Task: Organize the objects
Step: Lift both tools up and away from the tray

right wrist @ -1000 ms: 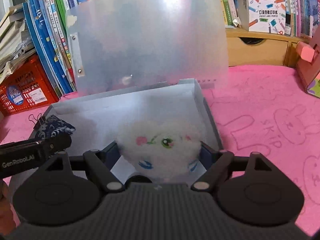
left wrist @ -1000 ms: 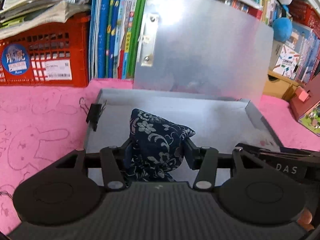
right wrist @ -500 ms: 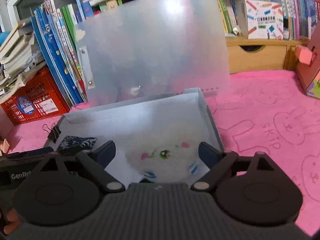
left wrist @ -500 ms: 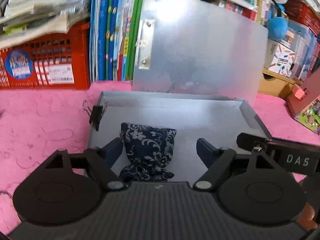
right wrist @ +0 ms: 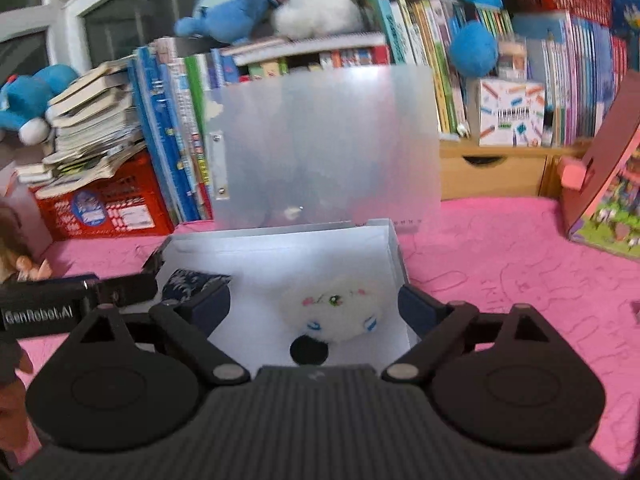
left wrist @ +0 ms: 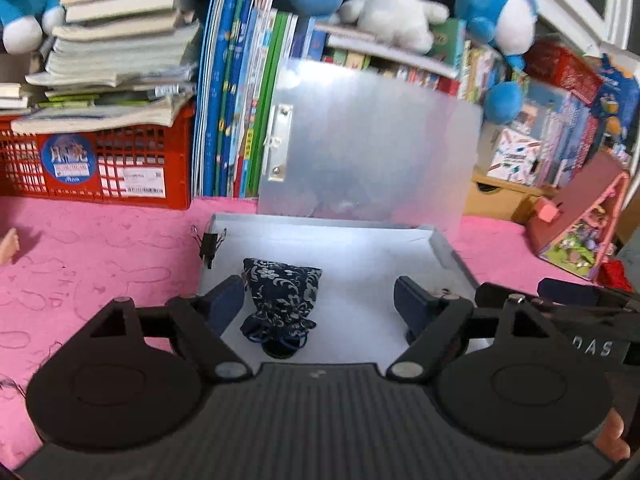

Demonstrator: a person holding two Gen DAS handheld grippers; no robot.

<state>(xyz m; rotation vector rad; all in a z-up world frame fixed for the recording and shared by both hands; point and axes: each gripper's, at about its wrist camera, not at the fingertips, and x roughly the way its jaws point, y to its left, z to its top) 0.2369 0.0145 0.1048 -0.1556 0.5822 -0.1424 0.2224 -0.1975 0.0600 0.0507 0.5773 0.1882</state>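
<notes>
With both claws spread, empty: floral fabric pouch (left wrist: pixel 282 292), fluffy round plush (right wrist: pixel 334 310) inside shallow box (left wrist: pixel 444 248).

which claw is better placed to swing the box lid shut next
Right, probably. The right claw, open, faces the upright translucent plastic lid squarely; the left claw sits off to the lid's hinge-clip side, over the dark blue floral pouch.

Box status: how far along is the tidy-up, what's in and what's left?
Done: the blue floral pouch and white plush both lie inside the open box. In hand: nothing; left gripper and right gripper stand open, jaws just released and clear of both items. Left: probably closing the translucent lid, standing upright behind the box.
</notes>
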